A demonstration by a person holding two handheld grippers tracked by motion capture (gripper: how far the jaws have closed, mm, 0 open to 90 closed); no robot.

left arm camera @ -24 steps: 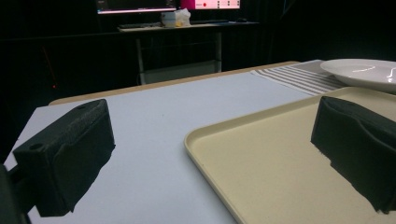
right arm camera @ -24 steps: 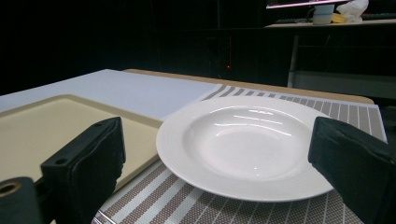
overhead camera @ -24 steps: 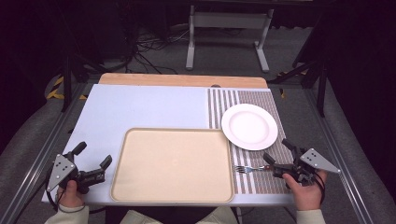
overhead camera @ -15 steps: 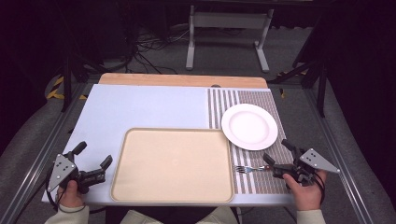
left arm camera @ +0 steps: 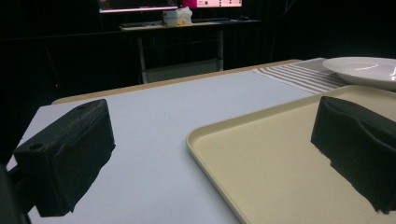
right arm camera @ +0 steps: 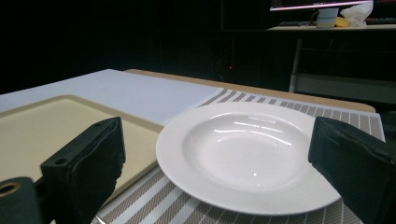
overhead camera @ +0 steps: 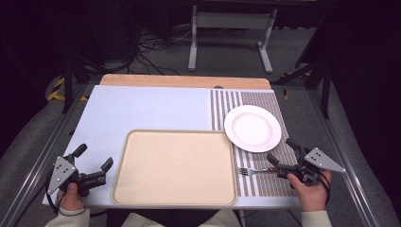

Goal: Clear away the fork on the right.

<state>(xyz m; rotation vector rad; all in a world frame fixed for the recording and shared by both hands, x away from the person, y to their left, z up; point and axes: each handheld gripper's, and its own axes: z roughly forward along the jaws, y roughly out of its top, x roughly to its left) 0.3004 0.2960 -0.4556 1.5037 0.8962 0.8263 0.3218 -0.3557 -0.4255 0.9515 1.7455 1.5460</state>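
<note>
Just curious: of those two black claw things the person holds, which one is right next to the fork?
The right gripper. The fork lies on the striped mat just beside its jaws; the left gripper sits across the tray.

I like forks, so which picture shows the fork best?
The high view: the whole fork lies on the striped mat beside the tray. The right gripper view catches just a silver tip at its bottom edge.
</note>
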